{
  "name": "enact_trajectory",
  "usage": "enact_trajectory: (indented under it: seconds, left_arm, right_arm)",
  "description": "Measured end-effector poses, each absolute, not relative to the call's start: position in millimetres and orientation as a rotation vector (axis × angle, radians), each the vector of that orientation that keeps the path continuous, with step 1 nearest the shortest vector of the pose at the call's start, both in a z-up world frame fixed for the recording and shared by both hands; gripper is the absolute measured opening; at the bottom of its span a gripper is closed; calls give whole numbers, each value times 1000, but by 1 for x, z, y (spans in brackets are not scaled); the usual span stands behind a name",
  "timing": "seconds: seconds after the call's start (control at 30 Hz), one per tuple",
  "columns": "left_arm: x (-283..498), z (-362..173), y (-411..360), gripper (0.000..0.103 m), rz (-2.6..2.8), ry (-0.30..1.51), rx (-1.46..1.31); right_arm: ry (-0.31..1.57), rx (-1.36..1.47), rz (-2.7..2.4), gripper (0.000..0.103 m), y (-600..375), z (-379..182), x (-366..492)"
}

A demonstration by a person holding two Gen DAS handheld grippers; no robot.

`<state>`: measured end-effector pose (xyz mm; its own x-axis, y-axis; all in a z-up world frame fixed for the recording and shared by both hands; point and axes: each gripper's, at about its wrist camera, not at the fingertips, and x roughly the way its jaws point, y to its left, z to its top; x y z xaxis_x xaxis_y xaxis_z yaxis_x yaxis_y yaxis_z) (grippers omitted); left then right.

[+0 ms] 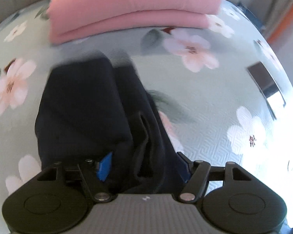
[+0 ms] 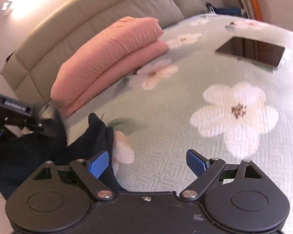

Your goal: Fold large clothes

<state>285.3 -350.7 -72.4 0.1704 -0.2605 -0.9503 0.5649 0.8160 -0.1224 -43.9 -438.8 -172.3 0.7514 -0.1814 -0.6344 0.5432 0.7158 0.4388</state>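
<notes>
A dark navy garment (image 1: 84,105) lies bunched on the floral bed cover and fills the space between my left gripper's (image 1: 144,165) blue pads, which stand wide apart with cloth draped between them. In the right wrist view the same garment (image 2: 29,152) sits at the lower left, with a fold rising beside my right gripper's left pad (image 2: 98,164). My right gripper (image 2: 147,164) is open with nothing between its pads. The left gripper body (image 2: 11,109) shows at the left edge, over the garment.
A folded pink blanket (image 1: 130,5) lies at the far side of the bed (image 2: 115,58), against a beige padded headboard (image 2: 99,13). A dark tablet (image 2: 252,50) rests on the cover (image 2: 185,117) at the right. The bed's edge falls away at left.
</notes>
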Motion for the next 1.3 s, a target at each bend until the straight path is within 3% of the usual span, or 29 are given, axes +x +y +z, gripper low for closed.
enact_trajectory:
  seconds: [0.47,0.9,0.93,0.97,1.0,1.1,1.3]
  left_arm:
    - [323,-92,-344,70,-716,1452,119]
    - [338,-100,-348,65,-791,1535,70]
    - [336,-98,-349,65,-800,1530,77]
    - [335,-95,-350,65,-825,1517,85]
    - [333,-92,-351,65,-830,1500,107]
    - [332,-78,-345,61,-856,1445,102]
    - [341,-38,-291,66,-918,1301,-42]
  right_arm:
    - [600,549,-6,102,-306,-160,23]
    - [577,436,-5,103,-241,-157,72]
    - [575,462,-7,100,-243,-160,76]
    - [569,489,-25,73,-246,-163,77]
    - [562,508,-39,25,-249,-166,78]
    - [516,623,-60,24,-263,-178,69]
    - [467,782,-227,14,-318,-210,18]
